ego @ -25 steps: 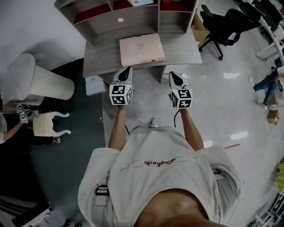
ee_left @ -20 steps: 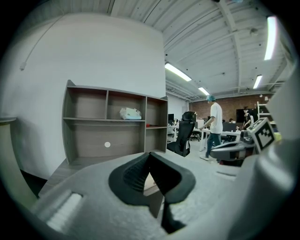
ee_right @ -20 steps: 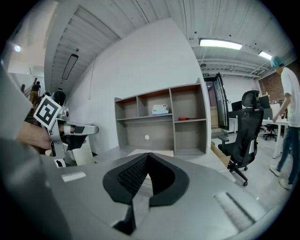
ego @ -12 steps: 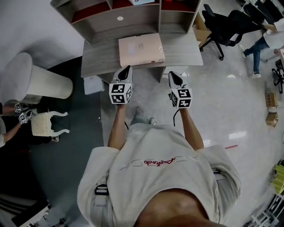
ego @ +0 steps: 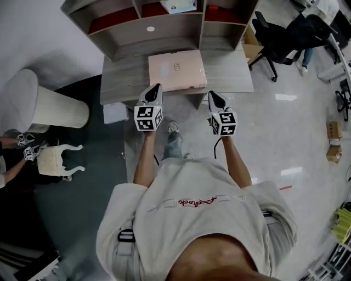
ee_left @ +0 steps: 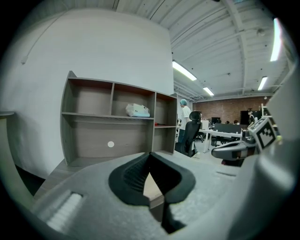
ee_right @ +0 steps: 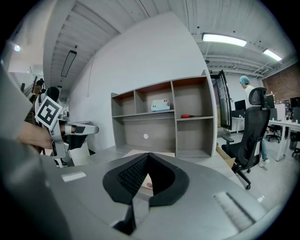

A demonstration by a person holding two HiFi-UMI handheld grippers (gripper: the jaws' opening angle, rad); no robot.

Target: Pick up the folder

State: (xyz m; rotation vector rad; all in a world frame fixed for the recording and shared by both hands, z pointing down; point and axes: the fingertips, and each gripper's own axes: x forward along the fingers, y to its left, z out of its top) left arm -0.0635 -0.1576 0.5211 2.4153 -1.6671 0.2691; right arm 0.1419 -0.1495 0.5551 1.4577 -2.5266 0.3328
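**Operator:** Since the earlier frame I have closed in on the desk (ego: 123,82). Its near edge now lies just ahead of the left gripper (ego: 157,86) and the right gripper (ego: 211,93), and a foot shows between my arms, mid-step.

**Spotter:** Are you holding anything?

**Operator:** No. Both pairs of jaws are pressed together with nothing between them. I judge that suits an approach, since they must part before they can take an edge.

**Spotter:** Where is the folder?

**Operator:** The folder (ego: 177,69) lies flat on the desktop, roughly central, in front of the shelf unit (ego: 164,30). Its front edge is at or very near the desk's near edge. My two tools ride side by side and line up roughly with its two near corners. Lying that far forward, it offers its front edge to a pinch, I think.

**Spotter:** And the room?

**Operator:** The grey wood-grain desktop carries nothing else that I can see. A white box (ego: 178,5) sits on an upper shelf, and a black office chair (ego: 285,35) stands off the desk's right end. The floor (ego: 285,126) is pale and glossy, with a dark rug (ego: 82,181) to the left.
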